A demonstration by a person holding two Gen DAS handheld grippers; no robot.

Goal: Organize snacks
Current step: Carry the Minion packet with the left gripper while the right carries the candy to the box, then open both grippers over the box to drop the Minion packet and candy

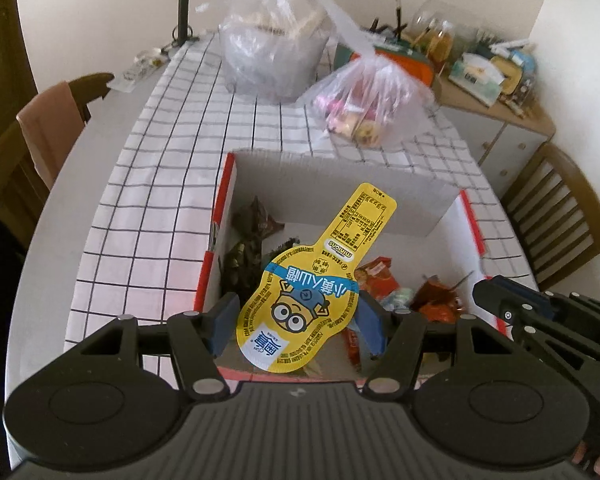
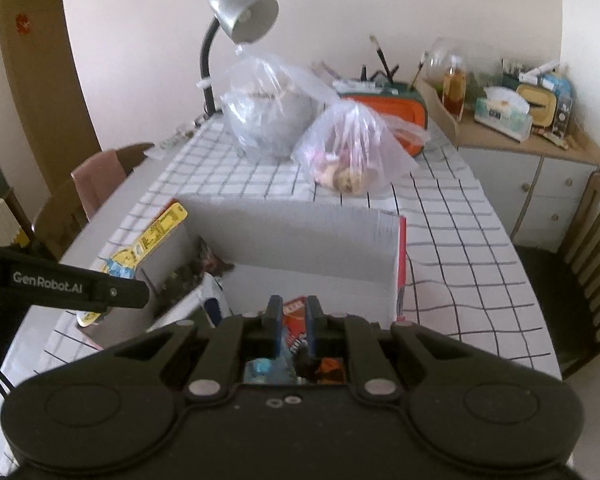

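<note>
I see the white box open-topped on the checked cloth, with bare cloth to its left and two plastic bags beyond its far wall. My left gripper tilts down over the box, jaws clamped on the yellow snack pouch — above loose packets inside. My right gripper angles down at the near rim, jaws narrow, nothing between them. Chairs flank the table.
</note>
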